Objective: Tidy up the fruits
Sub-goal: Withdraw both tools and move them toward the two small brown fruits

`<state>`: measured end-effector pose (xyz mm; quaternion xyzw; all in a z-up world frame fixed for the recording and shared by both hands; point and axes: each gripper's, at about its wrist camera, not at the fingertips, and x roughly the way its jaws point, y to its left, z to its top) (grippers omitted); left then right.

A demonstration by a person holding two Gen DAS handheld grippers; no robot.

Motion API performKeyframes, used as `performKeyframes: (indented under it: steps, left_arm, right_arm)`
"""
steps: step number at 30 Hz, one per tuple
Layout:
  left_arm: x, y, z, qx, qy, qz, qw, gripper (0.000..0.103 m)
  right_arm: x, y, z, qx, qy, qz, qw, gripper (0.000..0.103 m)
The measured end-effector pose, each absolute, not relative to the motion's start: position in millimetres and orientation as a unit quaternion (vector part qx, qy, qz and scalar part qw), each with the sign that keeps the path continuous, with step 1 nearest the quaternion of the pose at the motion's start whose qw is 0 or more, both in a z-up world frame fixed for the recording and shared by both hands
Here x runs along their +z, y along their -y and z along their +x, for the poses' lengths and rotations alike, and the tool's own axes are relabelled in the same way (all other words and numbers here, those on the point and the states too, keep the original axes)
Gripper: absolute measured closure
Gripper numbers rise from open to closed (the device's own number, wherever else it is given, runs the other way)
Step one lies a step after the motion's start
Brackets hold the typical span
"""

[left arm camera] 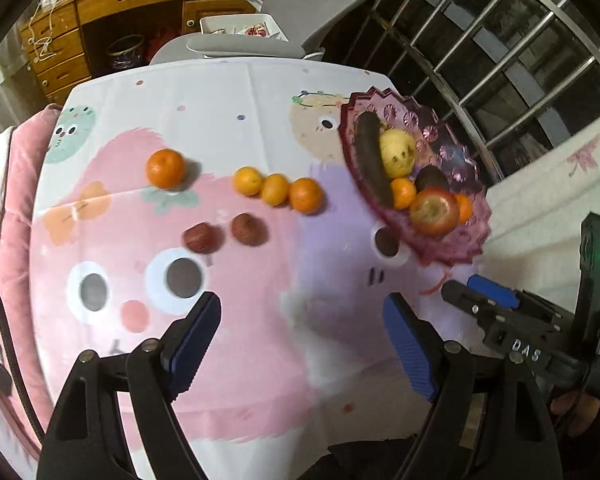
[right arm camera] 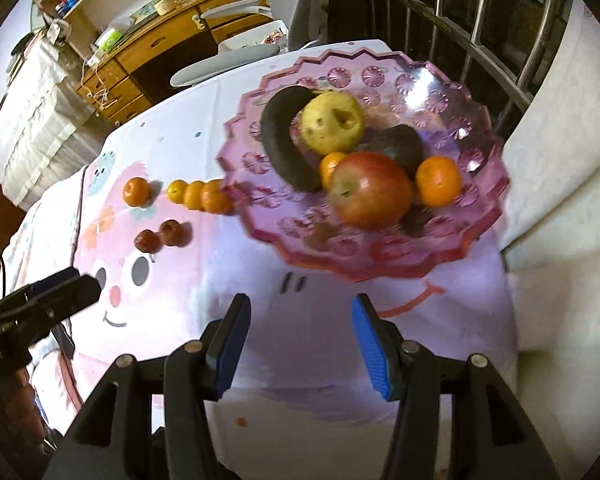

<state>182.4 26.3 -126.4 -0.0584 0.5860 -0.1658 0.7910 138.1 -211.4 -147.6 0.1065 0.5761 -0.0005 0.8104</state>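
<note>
Fruits (right arm camera: 372, 190) fill pink bowl (right arm camera: 480, 216); both tools empty

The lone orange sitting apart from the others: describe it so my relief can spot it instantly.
Start at the pink fruit bowl on the cartoon tablecloth. Beside it three oranges touch in a row. Past a clear gap lies the lone orange, touching nothing.

A translucent pink bowl (right arm camera: 476, 184) moulded with flower rosettes holds a red-yellow apple (right arm camera: 370, 190), a yellow pear (right arm camera: 334, 124) and orange tangerines (right arm camera: 438, 181). The worktop's cloth (left arm camera: 260, 120) is white with pastel cartoon faces.
</note>
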Motion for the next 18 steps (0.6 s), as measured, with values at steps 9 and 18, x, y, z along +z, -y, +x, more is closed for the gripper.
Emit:
performKeyframes:
  steps: [9, 18]
  left_arm:
    - [-125.3, -76.9, 180.6, -0.22, -0.596, 0.01, 0.772, 0.021]
    - [-151.2, -97.0, 208.5, -0.27, -0.587, 0.072, 0.76, 0.021]
  right_arm:
    - [-151.1, 156.3, 132.2, -0.026, -0.565, 0.149, 0.811, 0.05]
    - [-161.1, 104.2, 142.2, -0.029, -0.525, 0.113, 0.843, 0.05]
